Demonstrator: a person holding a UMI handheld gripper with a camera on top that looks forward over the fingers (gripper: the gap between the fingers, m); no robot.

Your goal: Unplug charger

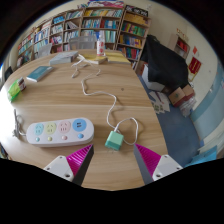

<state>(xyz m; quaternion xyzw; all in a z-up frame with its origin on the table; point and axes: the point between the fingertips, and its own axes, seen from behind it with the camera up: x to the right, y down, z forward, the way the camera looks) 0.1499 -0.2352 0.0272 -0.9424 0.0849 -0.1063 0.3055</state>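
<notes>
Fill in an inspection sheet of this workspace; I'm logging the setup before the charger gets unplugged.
Surface: wooden table, mostly bare.
Job's things: white power strip with coloured sockets; green charger lying beside it, just ahead of the tongs.
Clutter: book and bottle at the far end.
Grippers: tongs open, holding nothing.
Cables: white cable running from the charger across the table.
Surroundings: bookshelves; black chair.

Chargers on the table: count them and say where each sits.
1. A green charger lies on the wooden table, just ahead of the open gripper, right of the white power strip, its white cable trailing away. Others may be hidden.
</notes>
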